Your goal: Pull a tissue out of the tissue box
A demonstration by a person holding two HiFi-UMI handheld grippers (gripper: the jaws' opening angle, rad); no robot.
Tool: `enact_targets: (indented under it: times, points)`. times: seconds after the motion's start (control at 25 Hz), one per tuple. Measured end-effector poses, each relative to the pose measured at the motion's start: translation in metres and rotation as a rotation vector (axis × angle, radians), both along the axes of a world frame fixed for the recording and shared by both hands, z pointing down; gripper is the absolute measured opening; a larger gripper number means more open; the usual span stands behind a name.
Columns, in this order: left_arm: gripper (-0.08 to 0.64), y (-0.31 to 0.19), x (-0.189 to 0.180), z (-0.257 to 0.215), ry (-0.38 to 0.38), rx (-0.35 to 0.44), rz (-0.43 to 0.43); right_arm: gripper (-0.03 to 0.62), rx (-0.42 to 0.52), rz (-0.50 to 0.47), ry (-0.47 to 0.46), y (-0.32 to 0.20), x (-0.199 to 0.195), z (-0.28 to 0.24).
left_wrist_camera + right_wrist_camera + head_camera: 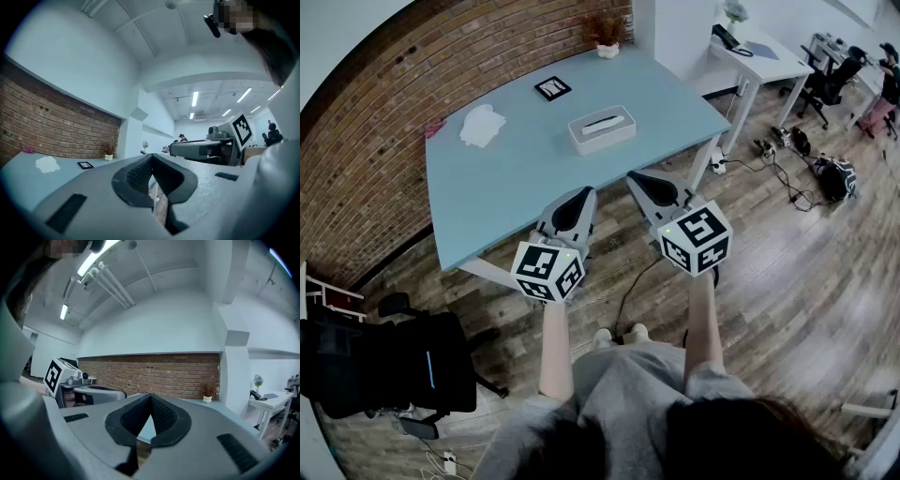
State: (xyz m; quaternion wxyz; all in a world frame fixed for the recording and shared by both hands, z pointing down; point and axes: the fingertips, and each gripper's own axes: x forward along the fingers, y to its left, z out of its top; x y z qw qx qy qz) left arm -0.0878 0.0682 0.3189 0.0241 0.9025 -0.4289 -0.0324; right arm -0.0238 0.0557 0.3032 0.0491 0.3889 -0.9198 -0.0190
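Note:
A white tissue box (602, 128) with a slot in its top stands near the middle of the pale blue table (506, 187). No tissue sticks out of the slot that I can see. A crumpled white tissue (481, 125) lies at the table's left; it also shows in the left gripper view as a white tissue (47, 163). My left gripper (583, 194) and right gripper (635, 177) hover side by side at the table's near edge, well short of the box. Both are shut with nothing between the jaws.
A small black-framed card (552, 88) lies behind the box, and a potted plant (607, 37) stands at the table's far corner by the brick wall. A second white desk (764, 56) and office chairs are to the right. A black chair (384, 361) sits on the wooden floor at lower left.

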Motion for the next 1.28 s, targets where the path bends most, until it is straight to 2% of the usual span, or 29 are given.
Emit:
enact_targets:
  times: [0.64,1.0,1.28]
  points:
    - [0.003,-0.001,0.043,-0.004,-0.015,0.016,-0.010,-0.002,0.021,-0.038,0.002,-0.005,0.034,-0.005]
    - [0.003,-0.019,0.038,0.011,-0.022,-0.026,-0.026,-0.002,-0.020,-0.056,-0.026,-0.025,0.031,0.010]
    - [0.003,-0.062,0.030,0.018,-0.023,-0.043,-0.014,-0.002,-0.038,-0.053,-0.021,-0.066,0.024,0.018]
